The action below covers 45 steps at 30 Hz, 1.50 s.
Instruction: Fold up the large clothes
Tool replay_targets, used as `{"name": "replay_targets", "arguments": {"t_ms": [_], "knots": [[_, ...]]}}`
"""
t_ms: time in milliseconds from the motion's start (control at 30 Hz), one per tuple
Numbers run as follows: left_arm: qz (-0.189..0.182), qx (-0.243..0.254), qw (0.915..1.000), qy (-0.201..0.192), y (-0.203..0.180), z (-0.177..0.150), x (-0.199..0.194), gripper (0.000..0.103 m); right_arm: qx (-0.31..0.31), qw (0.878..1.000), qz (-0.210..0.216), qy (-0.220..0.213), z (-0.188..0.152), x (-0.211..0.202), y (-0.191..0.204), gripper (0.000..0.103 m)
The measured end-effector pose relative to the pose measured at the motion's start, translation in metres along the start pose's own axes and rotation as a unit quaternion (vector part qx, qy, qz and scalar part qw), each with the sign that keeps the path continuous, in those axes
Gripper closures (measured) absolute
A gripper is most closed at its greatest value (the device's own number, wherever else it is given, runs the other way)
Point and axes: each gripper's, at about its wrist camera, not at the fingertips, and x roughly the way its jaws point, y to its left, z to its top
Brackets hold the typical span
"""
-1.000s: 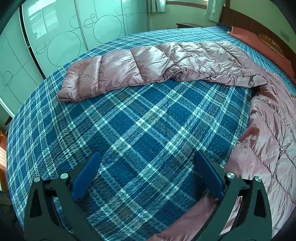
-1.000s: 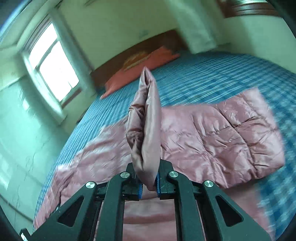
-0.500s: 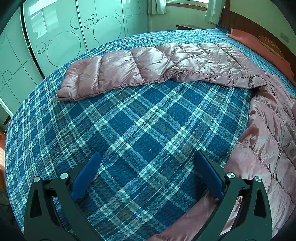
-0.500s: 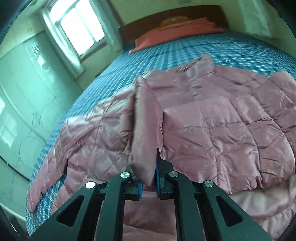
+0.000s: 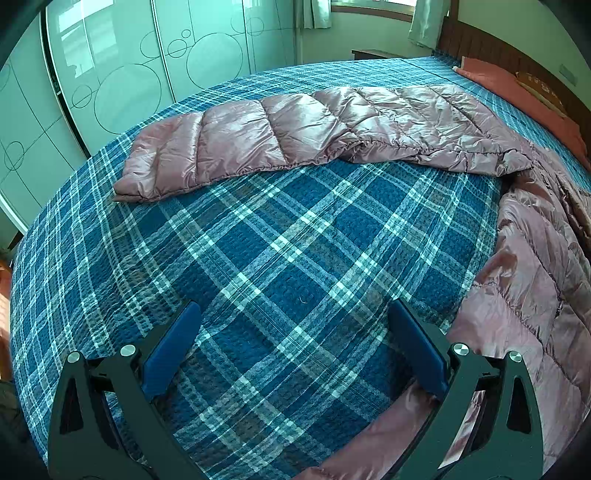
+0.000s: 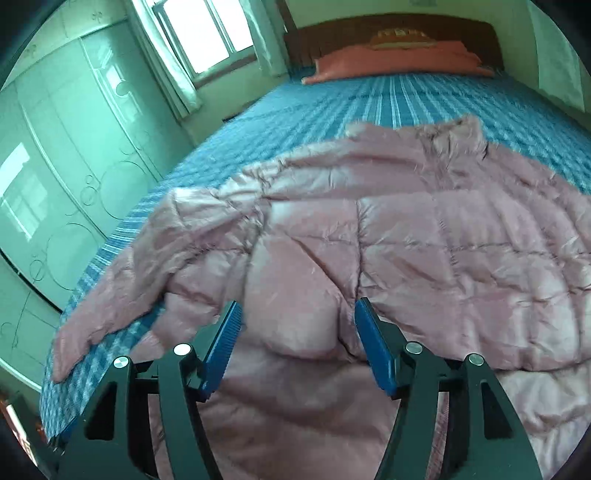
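Bed: blue plaid cover, fills most of both views. Wardrobe with circle pattern along the far side in the left view; window and headboard at the top of the right view. Red pillow lies at the head of the bed.

Jacket: pink quilted down jacket, spread across the middle of the bed, collar end toward the pillow. Right view shows the body with one side already turned in over it, the folded panel resting on top just ahead of the jaws. Some motion blur here, so the seam lines are soft.

Sleeve: the other sleeve is laid out straight across the plaid, away from the body, not yet folded in. In the left view it joins the jacket body at the right edge of the frame.

Right gripper: jaws have just been opening and now stand apart; a hump of jacket fabric sits between them but the pads do not press on it. Reads as a release after laying the flap down.

Left gripper: jaws spread wide over bare plaid, holding nothing. Jacket hem lies just beside its right finger, possibly touching; cannot tell.

Progress, judged: roughly one side fold done. Left to do: bring the outstretched sleeve in over the body, then fold the length over into a compact stack. Slippery, puffy shell may spring back open.
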Motion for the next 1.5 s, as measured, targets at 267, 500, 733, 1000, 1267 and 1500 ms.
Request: {"name": "replay_targets", "arguments": {"t_ms": [267,500,733,1000,1267,1500], "knots": [[0.001,0.000,1.0000,-0.001,0.000,-0.001,0.002,0.002,0.099,0.974,-0.191,-0.074,0.013,-0.089,-0.151,0.049],[0.003,0.001,1.0000,-0.001,-0.001,-0.001,0.003,0.002,0.136,0.956,-0.260,-0.010,-0.013,-0.057,-0.228,0.057],[0.003,0.001,1.0000,-0.002,0.000,-0.002,0.005,0.002,0.098,0.962,-0.253,-0.026,-0.006,-0.059,-0.191,0.057],[0.004,0.002,1.0000,-0.002,-0.003,-0.001,0.003,0.002,0.080,0.965,-0.248,-0.019,-0.012,-0.049,-0.168,0.056],[0.003,0.001,1.0000,-0.003,-0.002,-0.001,0.004,0.002,0.068,0.963,-0.259,-0.014,-0.018,-0.034,-0.170,0.052],[-0.004,-0.003,1.0000,0.008,-0.001,0.002,0.003,0.002,0.068,0.964,-0.255,-0.026,-0.020,-0.033,-0.172,0.051]]}}
